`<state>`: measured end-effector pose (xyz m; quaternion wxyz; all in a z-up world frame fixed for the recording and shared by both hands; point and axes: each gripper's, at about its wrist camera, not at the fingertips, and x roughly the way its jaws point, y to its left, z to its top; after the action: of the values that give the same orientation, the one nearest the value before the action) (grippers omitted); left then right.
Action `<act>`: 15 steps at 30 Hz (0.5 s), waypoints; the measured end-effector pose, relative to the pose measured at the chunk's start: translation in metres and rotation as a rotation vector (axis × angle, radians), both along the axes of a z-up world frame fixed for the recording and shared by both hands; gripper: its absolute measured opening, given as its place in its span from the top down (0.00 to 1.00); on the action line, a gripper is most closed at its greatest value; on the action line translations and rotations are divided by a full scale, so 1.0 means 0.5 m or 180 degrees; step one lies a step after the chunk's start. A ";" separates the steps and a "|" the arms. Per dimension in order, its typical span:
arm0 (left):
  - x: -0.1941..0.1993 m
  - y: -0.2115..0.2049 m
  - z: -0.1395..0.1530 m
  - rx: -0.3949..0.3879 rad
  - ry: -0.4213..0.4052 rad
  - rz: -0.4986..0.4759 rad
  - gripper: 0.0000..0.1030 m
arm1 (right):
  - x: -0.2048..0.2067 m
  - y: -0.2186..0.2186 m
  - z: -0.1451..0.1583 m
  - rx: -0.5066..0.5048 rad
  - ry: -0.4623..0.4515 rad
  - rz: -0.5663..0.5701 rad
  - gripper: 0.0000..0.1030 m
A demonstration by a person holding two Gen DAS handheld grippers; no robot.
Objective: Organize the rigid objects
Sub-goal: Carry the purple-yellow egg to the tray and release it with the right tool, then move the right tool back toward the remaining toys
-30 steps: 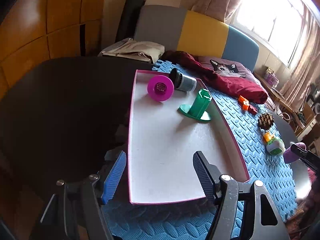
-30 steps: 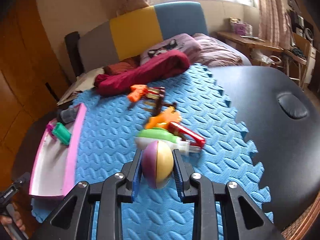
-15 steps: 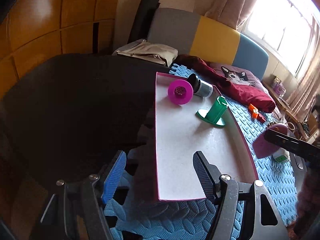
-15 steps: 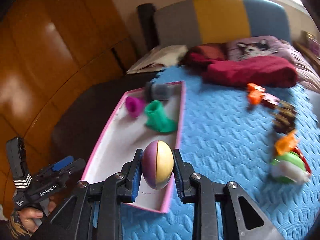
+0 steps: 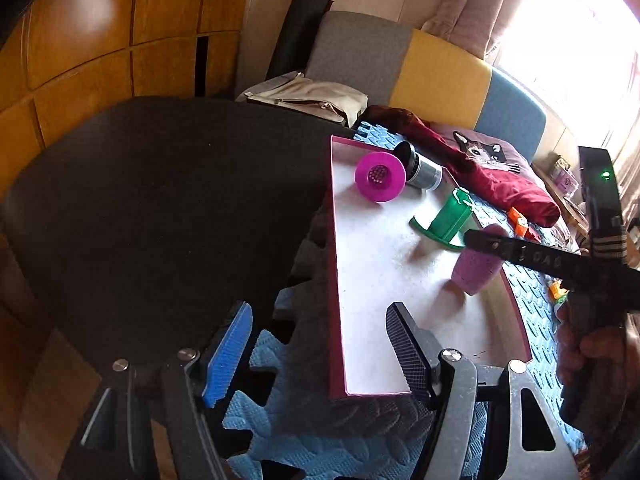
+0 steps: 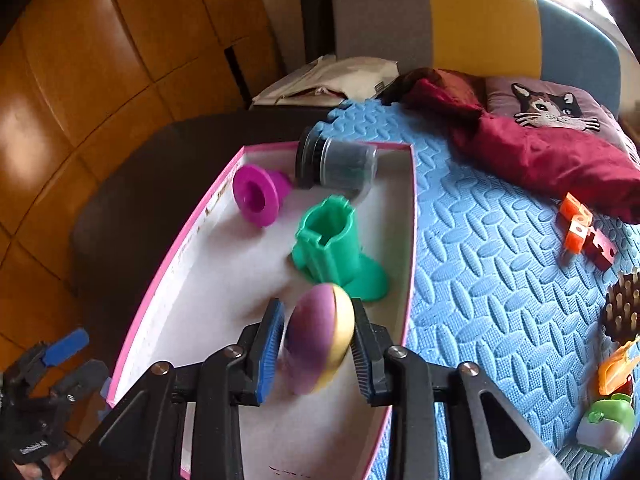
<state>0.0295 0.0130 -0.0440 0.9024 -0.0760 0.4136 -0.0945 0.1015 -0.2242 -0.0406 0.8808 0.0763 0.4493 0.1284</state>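
Egg [image 6: 318,338]: we see a purple-and-yellow egg-shaped toy, blurred, low in the middle of the right wrist frame, over the white floor of the tray; in the left wrist view it shows purple at centre right [image 5: 476,268], partly behind a black finger.
Right gripper [image 6: 316,346]: its jaws have just been opening; the egg sits between them, a sliver of gap showing at the blue pad, so we read it as let go.
Tray [image 6: 184,248]: pink-walled, white inside, lying on the blue mat.
Green piece [image 6: 336,248]: flanged tube, just above the egg in the frame, inside the tray.
Magenta funnel [image 6: 258,194]: on its side, upper left part of the tray.
Dark jar [image 6: 336,162]: on its side at the tray's far end.
Left gripper [image 5: 320,354]: bottom of its own frame, fingers apart, nothing between them, near the tray's near corner.
Blue mat [image 6: 480,240]: foam tiles, right half of the frame.
Loose toys: orange-and-red block [image 6: 580,232], green-and-white toy [image 6: 608,426], at the right edge.
Red cloth [image 6: 540,160]: upper right, on the mat.
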 end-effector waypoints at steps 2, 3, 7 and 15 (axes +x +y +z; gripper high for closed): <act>-0.001 -0.002 0.000 0.0010 -0.0006 -0.0008 0.32 | -0.005 -0.013 0.010 0.0058 -0.0045 -0.0075 0.58; -0.003 -0.004 0.000 0.0012 -0.0008 -0.0010 0.31 | -0.004 -0.017 0.016 0.0086 -0.0069 -0.0101 0.58; -0.006 -0.010 0.005 0.0034 -0.0032 -0.0037 0.30 | -0.015 -0.045 0.034 0.0200 -0.0135 -0.0231 0.56; -0.017 -0.036 0.017 0.0147 -0.0118 -0.0141 0.30 | -0.062 -0.104 0.073 0.0145 -0.0324 -0.0449 0.56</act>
<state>0.0212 -0.0050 -0.0353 0.9091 -0.0442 0.4004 -0.1062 0.0707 -0.2760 -0.0041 0.9074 0.1212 0.3944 0.0799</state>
